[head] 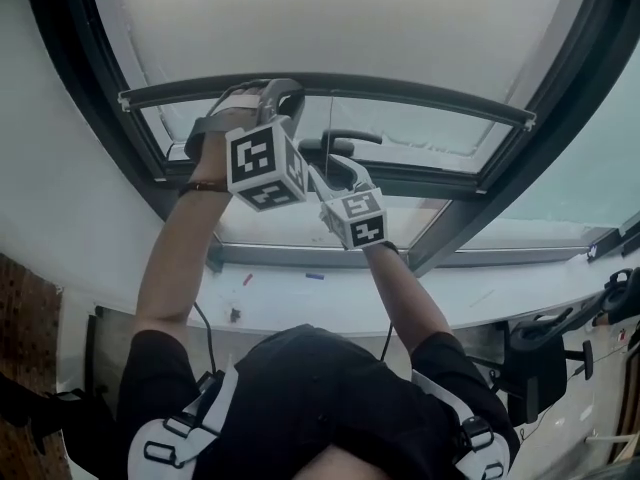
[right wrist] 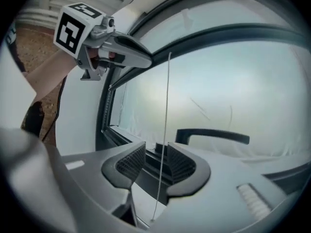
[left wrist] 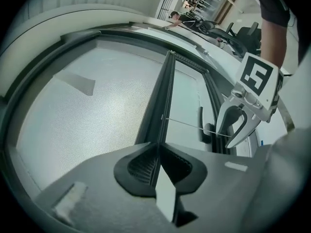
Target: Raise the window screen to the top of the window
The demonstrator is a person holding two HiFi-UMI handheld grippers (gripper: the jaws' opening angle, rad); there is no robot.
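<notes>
The window screen covers the upper part of the window, and its dark bottom bar runs across the pane. My left gripper is raised to that bar. In the left gripper view the left gripper is shut on the bar's thin edge, with the mesh to the left. A thin pull cord hangs from the bar. It passes between the pads of my right gripper, which stands open and does not pinch it. In the head view the right gripper is just below and right of the left.
A dark window handle sits on the frame right behind the right gripper. The dark window frame surrounds the pane. Below is a white sill with small items. An office chair stands at the lower right.
</notes>
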